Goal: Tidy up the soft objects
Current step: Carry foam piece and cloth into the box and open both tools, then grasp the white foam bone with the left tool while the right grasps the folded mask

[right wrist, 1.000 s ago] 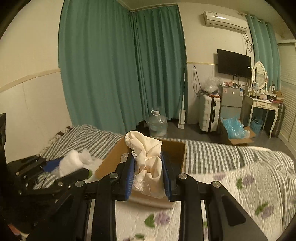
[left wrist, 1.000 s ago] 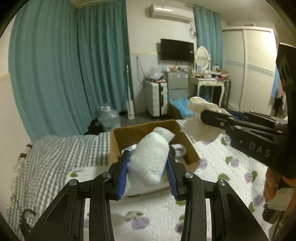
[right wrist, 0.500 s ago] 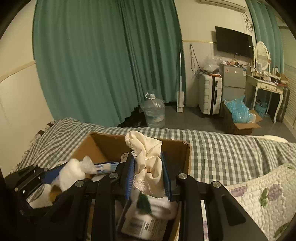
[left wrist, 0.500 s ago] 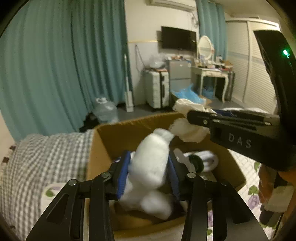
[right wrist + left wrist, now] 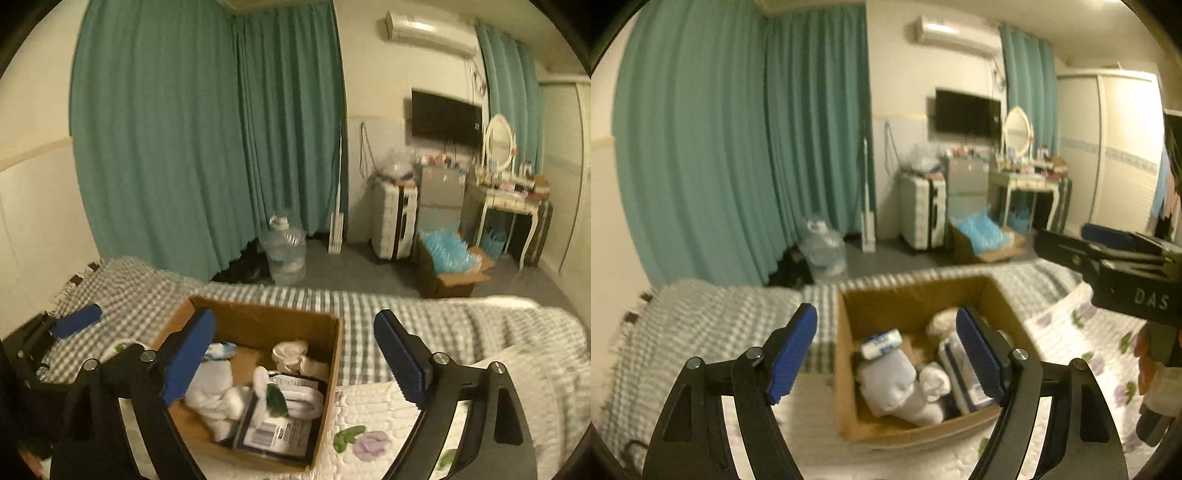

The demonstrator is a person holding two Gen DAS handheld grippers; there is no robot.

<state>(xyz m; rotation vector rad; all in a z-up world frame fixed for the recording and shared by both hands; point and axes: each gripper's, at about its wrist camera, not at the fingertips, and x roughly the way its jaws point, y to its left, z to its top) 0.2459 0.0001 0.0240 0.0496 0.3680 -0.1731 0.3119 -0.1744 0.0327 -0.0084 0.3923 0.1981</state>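
An open cardboard box (image 5: 916, 299) stands on the bed and also shows in the right wrist view (image 5: 264, 317). Inside lie a white fluffy bundle (image 5: 897, 384) (image 5: 214, 391), a cream cloth (image 5: 942, 321) (image 5: 291, 352), rolled white socks (image 5: 303, 400) and a packaged item (image 5: 275, 432). My left gripper (image 5: 886, 350) is open and empty above the box's near side. My right gripper (image 5: 295, 358) is open and empty above the box; from the left wrist view it shows at the right edge (image 5: 1123, 266).
The bed has a grey checked blanket (image 5: 388, 306) and a floral quilt (image 5: 369, 424). Beyond it stand a water jug (image 5: 286, 247), a white suitcase (image 5: 393, 219), a box of blue items (image 5: 448, 254) and a dressing table (image 5: 509, 206). Teal curtains cover the wall.
Both grippers opened and let go: the white bundle and the cream cloth now lie in the box. Both grippers have drawn back and up from the box.
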